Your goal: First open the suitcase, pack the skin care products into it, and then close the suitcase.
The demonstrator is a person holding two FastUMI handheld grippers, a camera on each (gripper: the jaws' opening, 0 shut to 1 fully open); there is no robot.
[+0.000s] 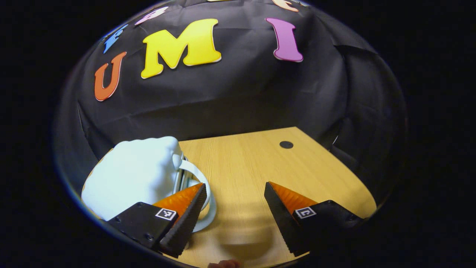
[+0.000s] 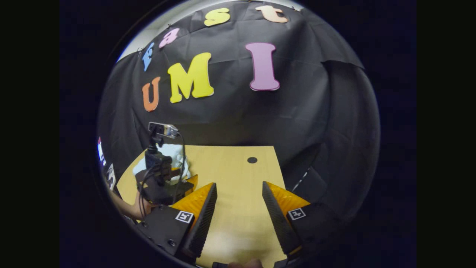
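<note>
While hovering low over the wooden table (image 1: 241, 160), looks along bare boards up to the booth wall. At the table's left edge lies the suitcase (image 1: 134, 175), pale and rounded, closed as far as can be judged; probably set to the side so that the lid has room to fall open. Just beside it hangs the left gripper (image 1: 234, 208), tongs wide apart and holding nothing, with one finger (image 1: 186, 212) in front of the suitcase handle (image 1: 196, 174). Likely aimed for the opening step, not yet begun. Off to the side hangs the right gripper (image 2: 238, 208), also spread and empty over bare wood, probably waiting out of the way. Behind its fingers, a hand (image 2: 134, 208) carrying the left gripper. Smallest, near the far edge, a dark round hole (image 1: 286, 144).
</note>
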